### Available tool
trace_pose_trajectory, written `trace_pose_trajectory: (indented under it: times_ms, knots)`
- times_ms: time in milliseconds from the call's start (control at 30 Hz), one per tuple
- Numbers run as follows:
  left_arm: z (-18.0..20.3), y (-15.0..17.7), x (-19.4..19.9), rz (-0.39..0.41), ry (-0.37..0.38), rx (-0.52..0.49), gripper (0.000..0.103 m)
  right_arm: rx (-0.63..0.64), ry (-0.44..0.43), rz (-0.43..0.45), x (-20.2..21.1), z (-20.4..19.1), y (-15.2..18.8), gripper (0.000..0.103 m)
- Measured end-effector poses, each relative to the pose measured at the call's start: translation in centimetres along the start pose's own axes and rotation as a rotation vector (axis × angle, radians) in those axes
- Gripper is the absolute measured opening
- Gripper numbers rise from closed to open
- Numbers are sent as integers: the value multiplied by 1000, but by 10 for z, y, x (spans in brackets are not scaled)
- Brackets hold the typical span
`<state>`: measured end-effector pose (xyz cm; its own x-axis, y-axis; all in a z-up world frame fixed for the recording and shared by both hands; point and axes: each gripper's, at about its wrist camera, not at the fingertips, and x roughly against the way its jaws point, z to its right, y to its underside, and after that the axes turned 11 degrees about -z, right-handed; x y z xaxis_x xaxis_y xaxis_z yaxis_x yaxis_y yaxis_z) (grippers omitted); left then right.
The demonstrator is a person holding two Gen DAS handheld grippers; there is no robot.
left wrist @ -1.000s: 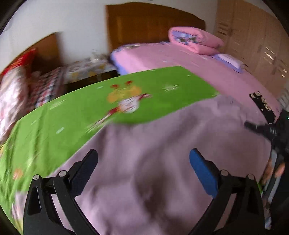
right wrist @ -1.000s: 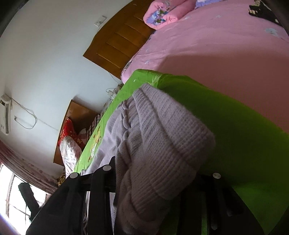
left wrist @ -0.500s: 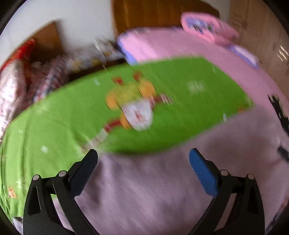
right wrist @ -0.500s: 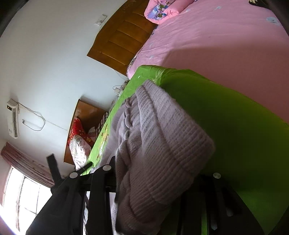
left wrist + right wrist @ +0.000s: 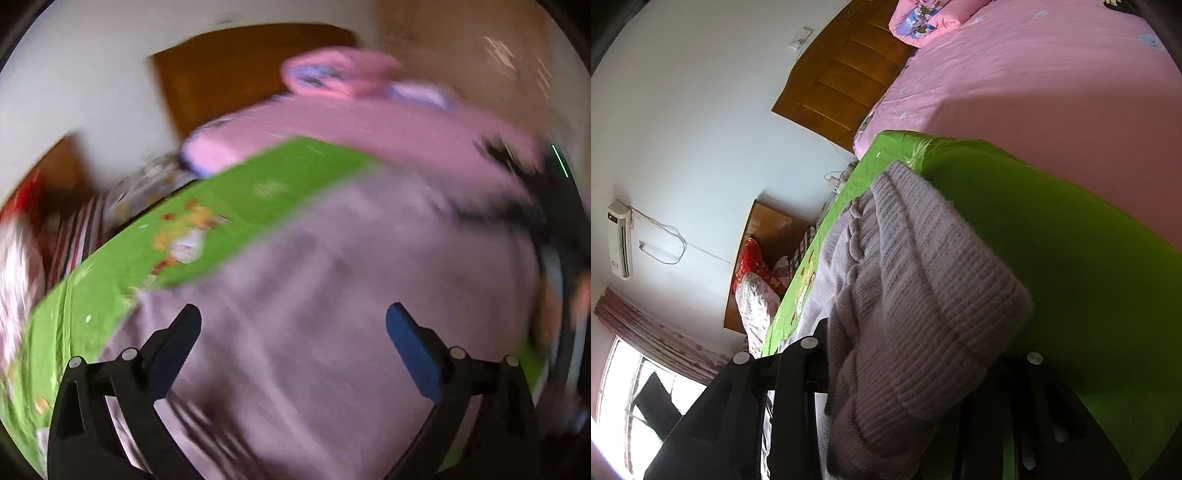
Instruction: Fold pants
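Observation:
Lilac knitted pants (image 5: 325, 295) lie spread on a green cartoon-print sheet (image 5: 229, 199). My left gripper (image 5: 293, 325) is open and empty, hovering just above the pants; this view is blurred by motion. My right gripper (image 5: 905, 373) is shut on a thick bunched fold of the pants (image 5: 923, 295) and holds it over the green sheet (image 5: 1071, 258) near its edge. The right fingertips are hidden under the knit. The right gripper also shows as a dark blur at the right edge of the left wrist view (image 5: 554, 229).
A bed with a pink cover (image 5: 1052, 81) lies beyond the green sheet, with a folded pink quilt (image 5: 923, 18) and a wooden headboard (image 5: 842, 85). A second wooden headboard (image 5: 764, 236) with red and patterned bedding (image 5: 753, 269) stands to the left. A window (image 5: 639, 398) is low left.
My left gripper has swung right and back over the pants, still open. My right gripper keeps its hold on the fold, shifted slightly.

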<state>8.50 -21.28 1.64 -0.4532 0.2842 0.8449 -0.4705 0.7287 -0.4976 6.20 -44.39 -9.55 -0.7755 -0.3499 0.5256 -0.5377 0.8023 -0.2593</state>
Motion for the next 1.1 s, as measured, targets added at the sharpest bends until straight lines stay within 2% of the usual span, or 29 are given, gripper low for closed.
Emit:
trace_pose_trajectory:
  times_ms: [67, 100, 133, 167, 200, 267, 300, 367, 400, 467, 500, 533, 600, 633, 700, 767, 867, 900, 967, 1033, 1100]
  knots:
    - [29, 19, -11, -66, 60, -85, 100, 5, 1, -3, 0, -1, 0, 35]
    - [37, 26, -19, -83, 38, -98, 101, 9, 2, -6, -1, -1, 0, 35]
    - [35, 30, -20, -49, 40, -63, 100, 15, 8, -6, -1, -2, 1, 35]
    - [30, 29, -19, -60, 74, -20, 99, 15, 8, -6, -1, -3, 1, 35]
    - [25, 27, -18, -77, 120, 21, 99, 13, 4, -6, -1, -2, 1, 35]
    - [10, 26, -4, -27, 242, 85, 99, 16, 7, -5, -1, -2, 1, 34]
    - [8, 28, 2, -2, 254, 103, 100, 17, 9, -6, -1, -2, 1, 33]
    - [-2, 33, 7, 29, 203, 139, 100, 17, 17, -4, -2, -3, 2, 33]
    - [-4, 36, 3, 11, 204, 140, 100, 21, 25, -4, -2, -4, 2, 33]
    - [-1, 48, -14, -62, 263, 115, 100, 23, 37, -7, -3, -6, 2, 34]
    - [3, 52, -18, -68, 260, 97, 100, 24, 43, -7, -3, -7, 3, 34]
    - [5, 57, -12, -38, 238, 74, 100, 29, 54, -5, -3, -9, 3, 33]
    - [-2, 64, 9, 19, 275, 74, 98, 79, 94, 20, 1, -21, 8, 33]
    - [-17, 71, 35, 106, 266, 108, 100, 120, 124, 37, 4, -31, 11, 33]
    - [-45, 92, 61, 201, 216, 184, 100, 222, 172, 80, 12, -67, 21, 33]
    - [-92, 119, 87, 282, 140, 335, 101, 385, 221, 114, 16, -121, 37, 33]
    - [-168, 179, 106, 323, 32, 657, 101, 645, 302, 133, 4, -201, 75, 33]
    - [-184, 196, 108, 329, 20, 727, 101, 763, 335, 125, -9, -235, 98, 33]
    - [-211, 238, 115, 340, 1, 883, 101, 942, 392, 99, -36, -278, 141, 33]
    - [-225, 265, 124, 349, -22, 955, 101, 1159, 476, 60, -78, -312, 198, 34]
    - [-226, 288, 130, 355, -6, 1000, 101, 1365, 540, -12, -124, -322, 259, 34]
